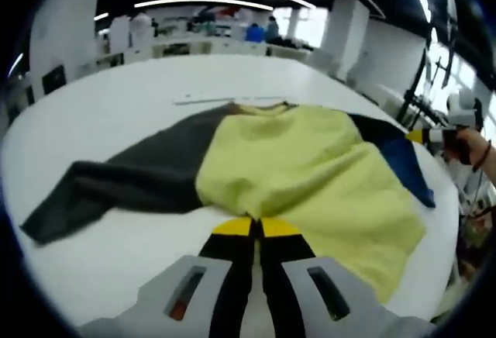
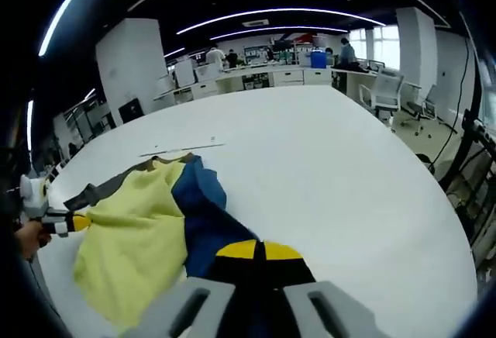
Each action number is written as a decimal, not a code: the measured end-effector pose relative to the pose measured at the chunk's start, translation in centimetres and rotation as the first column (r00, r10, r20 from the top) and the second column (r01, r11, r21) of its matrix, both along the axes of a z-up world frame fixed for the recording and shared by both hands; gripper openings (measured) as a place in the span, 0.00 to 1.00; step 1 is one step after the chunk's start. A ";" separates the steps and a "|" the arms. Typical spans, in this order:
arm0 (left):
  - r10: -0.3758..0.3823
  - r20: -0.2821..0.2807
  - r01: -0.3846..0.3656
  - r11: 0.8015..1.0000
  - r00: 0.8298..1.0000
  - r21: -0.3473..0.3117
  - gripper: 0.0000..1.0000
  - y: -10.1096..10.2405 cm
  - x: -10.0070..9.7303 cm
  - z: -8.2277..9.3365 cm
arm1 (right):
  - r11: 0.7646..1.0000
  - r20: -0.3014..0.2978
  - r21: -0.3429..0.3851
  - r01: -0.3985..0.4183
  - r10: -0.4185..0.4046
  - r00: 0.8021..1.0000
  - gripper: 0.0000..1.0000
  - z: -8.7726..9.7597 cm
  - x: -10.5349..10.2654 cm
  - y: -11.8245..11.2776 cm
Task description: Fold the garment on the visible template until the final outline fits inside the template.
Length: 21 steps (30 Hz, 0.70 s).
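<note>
I see the garment (image 1: 294,163) spread flat on the white table (image 1: 116,105): yellow body, dark grey sleeve (image 1: 116,179) stretched to one side, blue sleeve (image 1: 407,163) to the other. A thin template line (image 1: 225,99) lies on the table just beyond the collar.

My left gripper (image 1: 256,227) has its jaws pressed together at the yellow hem, apparently pinching the fabric edge. My right gripper (image 2: 263,250) also has its jaws together, tips on the blue sleeve (image 2: 205,218); I cannot tell whether cloth is caught between them.
</note>
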<state>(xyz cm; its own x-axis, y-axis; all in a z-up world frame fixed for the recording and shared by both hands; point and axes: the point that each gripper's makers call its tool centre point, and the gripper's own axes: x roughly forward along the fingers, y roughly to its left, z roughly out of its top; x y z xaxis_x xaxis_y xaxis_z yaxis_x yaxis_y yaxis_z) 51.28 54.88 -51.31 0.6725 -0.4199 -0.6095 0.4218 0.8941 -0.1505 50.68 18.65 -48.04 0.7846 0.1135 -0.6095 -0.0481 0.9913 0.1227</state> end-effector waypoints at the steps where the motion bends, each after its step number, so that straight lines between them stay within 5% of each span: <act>1: -0.002 0.000 0.002 1.000 1.000 0.001 0.00 0.1 0.0 0.0 | 1.000 0.001 -0.006 0.004 -0.004 1.000 0.00 0.0 0.2 -0.3; 21: -0.036 -0.019 0.036 0.999 0.999 0.019 0.00 0.5 -1.0 -0.1 | 0.993 -0.085 -0.117 0.026 -0.037 0.996 0.00 -2.7 2.3 -3.2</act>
